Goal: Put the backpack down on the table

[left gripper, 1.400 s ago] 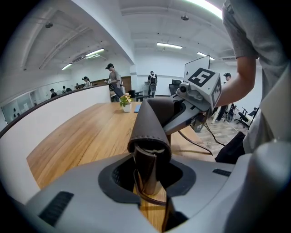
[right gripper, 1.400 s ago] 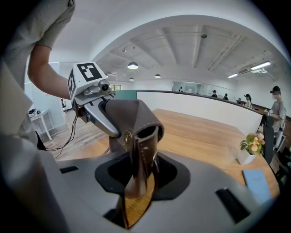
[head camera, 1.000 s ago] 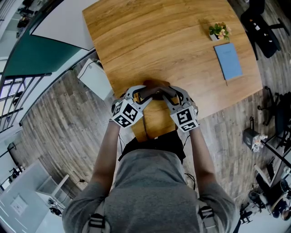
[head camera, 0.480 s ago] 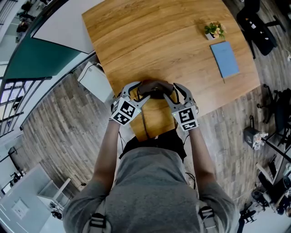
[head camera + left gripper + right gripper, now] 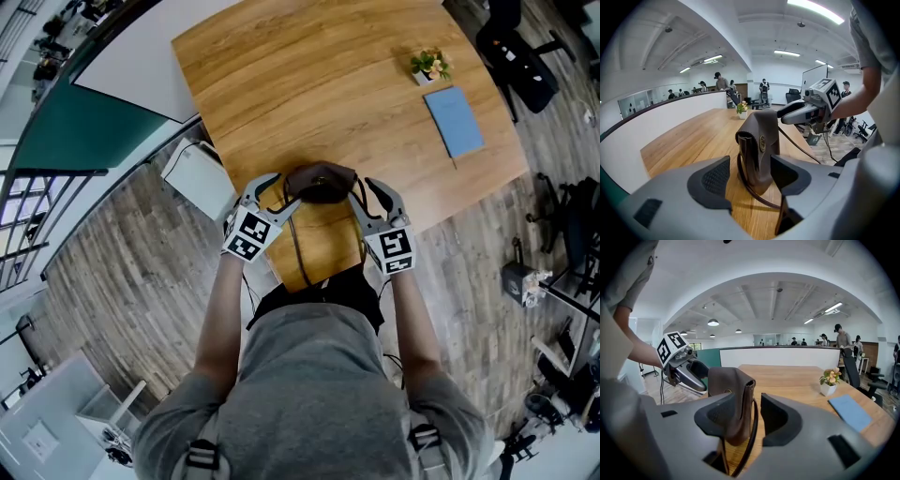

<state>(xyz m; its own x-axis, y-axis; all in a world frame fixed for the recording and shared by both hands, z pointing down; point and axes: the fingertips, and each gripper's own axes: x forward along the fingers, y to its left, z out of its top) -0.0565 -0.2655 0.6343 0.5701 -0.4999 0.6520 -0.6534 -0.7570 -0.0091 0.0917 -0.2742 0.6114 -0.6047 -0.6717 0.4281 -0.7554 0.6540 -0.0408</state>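
Observation:
The brown leather backpack point(image 5: 321, 181) stands upright on the wooden table point(image 5: 309, 84) close to its near edge, and its strap point(image 5: 298, 248) trails toward me. My left gripper point(image 5: 277, 190) is at its left side with jaws opening. In the left gripper view the backpack point(image 5: 759, 145) sits between the pads of that gripper point(image 5: 751, 168) without touching them. My right gripper point(image 5: 364, 195) is at the bag's right side, jaws closing. In the right gripper view the backpack point(image 5: 733, 399) stands just past that gripper point(image 5: 747, 404), with a gap to the right pad.
A small potted plant point(image 5: 427, 66) and a blue notebook point(image 5: 454, 121) lie at the table's far right. A white box point(image 5: 199, 178) stands on the floor left of the table, a black chair point(image 5: 511, 47) at the far right. People stand in the background of the gripper views.
Both grippers, which met over the backpack a second ago, have spread apart and drawn back from it. The backpack now stands free on the table.

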